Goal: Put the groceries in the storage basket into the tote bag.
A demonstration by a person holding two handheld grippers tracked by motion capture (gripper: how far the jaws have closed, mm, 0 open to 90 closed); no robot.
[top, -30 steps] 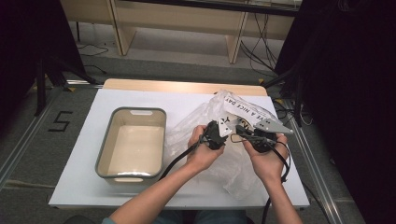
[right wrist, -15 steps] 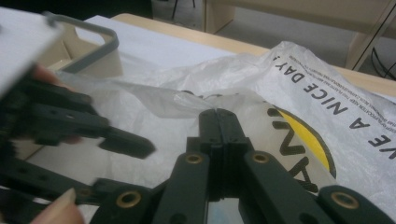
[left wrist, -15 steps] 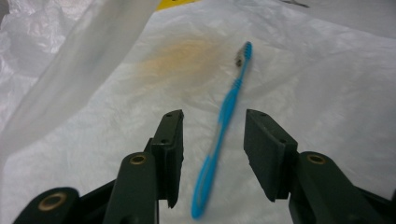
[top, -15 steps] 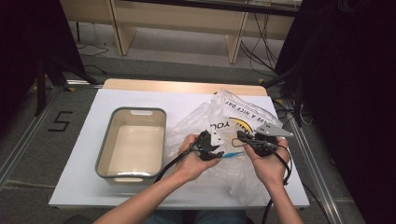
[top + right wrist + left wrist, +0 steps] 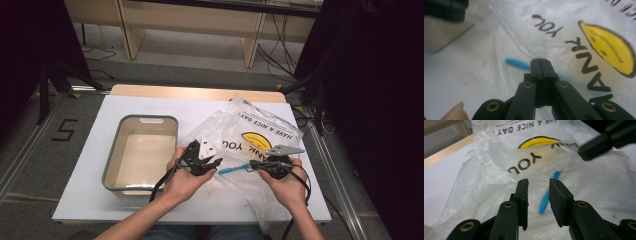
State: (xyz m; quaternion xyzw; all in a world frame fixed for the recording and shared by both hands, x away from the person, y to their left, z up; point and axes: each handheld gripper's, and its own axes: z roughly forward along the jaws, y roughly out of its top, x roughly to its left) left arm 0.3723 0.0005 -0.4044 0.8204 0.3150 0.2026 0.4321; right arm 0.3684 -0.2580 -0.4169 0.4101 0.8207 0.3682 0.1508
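Note:
A clear plastic bag [image 5: 260,130] with a yellow smiley and black print lies crumpled on the white table [image 5: 95,200]. A slim blue stick [image 5: 233,168] lies under its film, between my two grippers. My left gripper [image 5: 214,163] points right at the stick; its jaws have just been closing, but they still stand apart with nothing between them. In the left gripper view [image 5: 539,182] the blue stick [image 5: 547,196] lies beyond the tips. My right gripper [image 5: 253,165] is shut, and in its own view [image 5: 540,60] a fold of bag film [image 5: 499,37] runs into the tips, the stick [image 5: 517,63] just behind.
A grey-rimmed beige basin [image 5: 111,160] stands on the left half of the table, close to my left hand. Its corner [image 5: 444,30] appears in the right gripper view. Wooden furniture legs and cables are on the floor beyond the far edge.
The left gripper has drawn back left, away from the bag, with its jaws parted. The right hand has sunk, the raised bag has settled flatter, and the blue stick now lies in sight.

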